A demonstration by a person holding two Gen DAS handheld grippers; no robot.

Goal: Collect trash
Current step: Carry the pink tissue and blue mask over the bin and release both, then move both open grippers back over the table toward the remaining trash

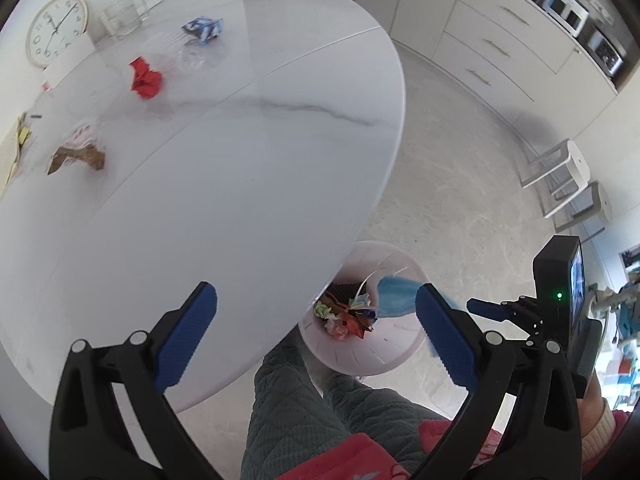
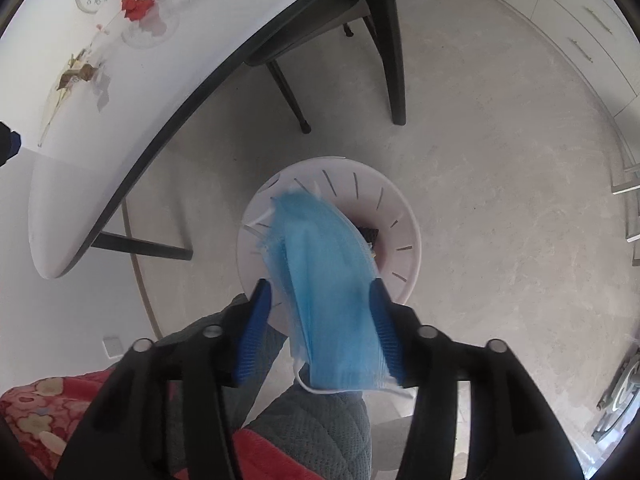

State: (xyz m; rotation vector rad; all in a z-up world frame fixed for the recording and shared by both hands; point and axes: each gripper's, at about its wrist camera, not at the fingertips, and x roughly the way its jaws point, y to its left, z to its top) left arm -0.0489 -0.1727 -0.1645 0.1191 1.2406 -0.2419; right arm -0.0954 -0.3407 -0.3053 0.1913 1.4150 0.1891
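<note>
Parted right tongs, blue mask between

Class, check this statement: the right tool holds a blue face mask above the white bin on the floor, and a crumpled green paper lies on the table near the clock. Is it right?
One detail is wrong: the crumpled paper near the clock is red, not green, as the left wrist view shows. The rest stands: the blue face mask sits between the right tool fingers above the white bin.

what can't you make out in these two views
- Bin contents, right wrist view: blue mask covers them.
- Mask grip, right gripper: motion blur, contact with the pads unclear.
- Bin's near side, left wrist view: table edge hides it.
- Clear wrappers on table: too faint.
</note>
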